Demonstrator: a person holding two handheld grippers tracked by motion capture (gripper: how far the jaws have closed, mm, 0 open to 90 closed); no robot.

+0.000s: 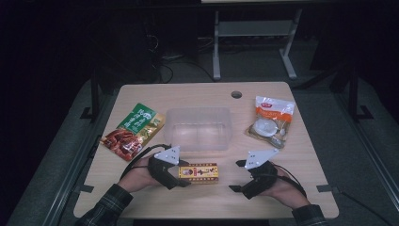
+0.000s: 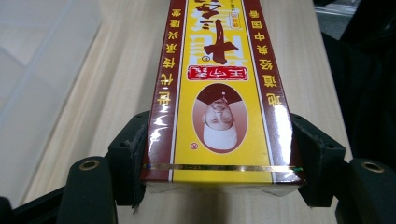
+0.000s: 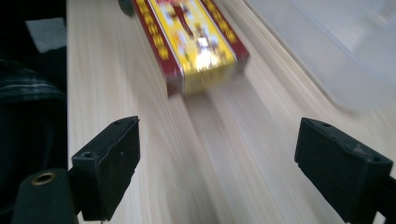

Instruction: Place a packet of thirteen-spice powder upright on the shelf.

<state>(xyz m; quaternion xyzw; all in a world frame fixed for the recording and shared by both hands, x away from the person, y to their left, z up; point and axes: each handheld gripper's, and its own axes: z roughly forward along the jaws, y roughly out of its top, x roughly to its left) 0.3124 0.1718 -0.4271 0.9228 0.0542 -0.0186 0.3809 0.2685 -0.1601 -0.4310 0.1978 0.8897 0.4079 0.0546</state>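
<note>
The left claw [image 1: 184,175] clamps one short end of the yellow-and-red box [image 1: 202,173], its two black pads pressed against the box's long red sides in the left gripper view. Holding it by the end, flat on the worktop [image 1: 197,202], leaves the rest of the box free and pointing toward the other hand, probably so that it can be lifted or passed without the grip covering much of it.

The right claw [image 1: 239,175] stands wide with nothing between its pads; in the right gripper view bare wood shows between them and the box's far end [image 3: 205,65] lies ahead, apart from them. It faces that end squarely, which suits either taking the free end or steadying it.

The clear plastic tub [image 1: 200,128] sits just behind the box at the middle of the worktop, open side up, a likely place for the box to go. The green-and-red packet [image 1: 133,131] lies to its left and the orange-and-white packet [image 1: 272,121] to its right, both within easy reach of a hand.
</note>
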